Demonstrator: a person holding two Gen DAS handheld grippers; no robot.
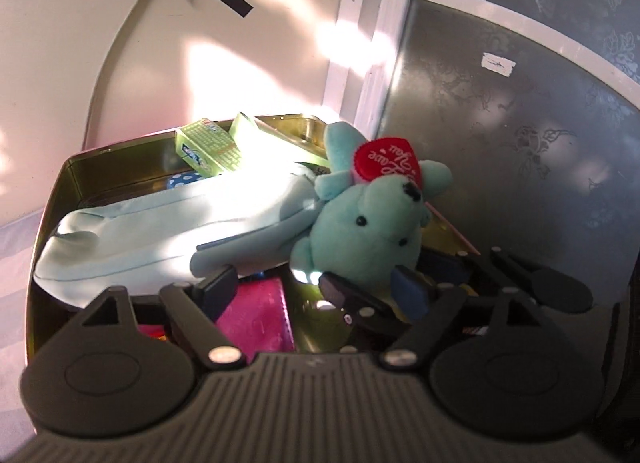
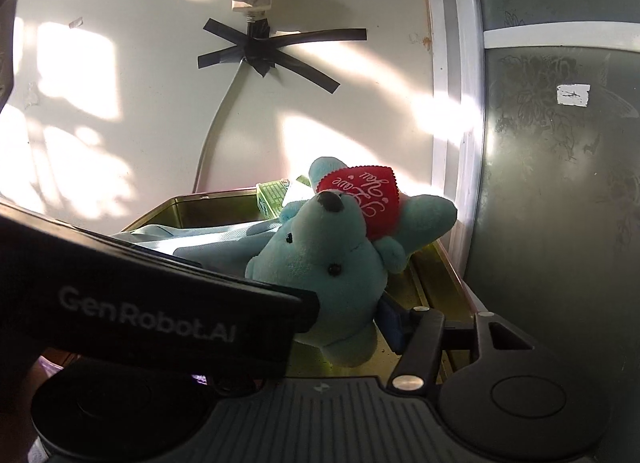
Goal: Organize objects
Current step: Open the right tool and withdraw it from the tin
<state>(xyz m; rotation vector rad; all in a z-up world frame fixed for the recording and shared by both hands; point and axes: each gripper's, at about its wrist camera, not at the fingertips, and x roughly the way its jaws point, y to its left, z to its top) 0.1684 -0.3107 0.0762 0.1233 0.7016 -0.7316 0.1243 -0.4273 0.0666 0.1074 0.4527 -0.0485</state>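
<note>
Two wrist views, close above the gold tin [image 1: 72, 191], angled down toward the wall corner; shared teal bear [image 1: 360, 239].

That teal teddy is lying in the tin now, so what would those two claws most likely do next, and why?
Probably draw both back out of the tin. The teddy bear lies on the pale blue pouch and the tin's floor; the left gripper stands open with nothing between its fingers, and the right gripper's blue pad sits beside the bear without clamping it. It looks released, so lingering risks nudging it.

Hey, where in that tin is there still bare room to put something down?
Bare tin floor shows between the pink box and the teddy. The far side is crowded: pale blue pouch and green carton.
</note>
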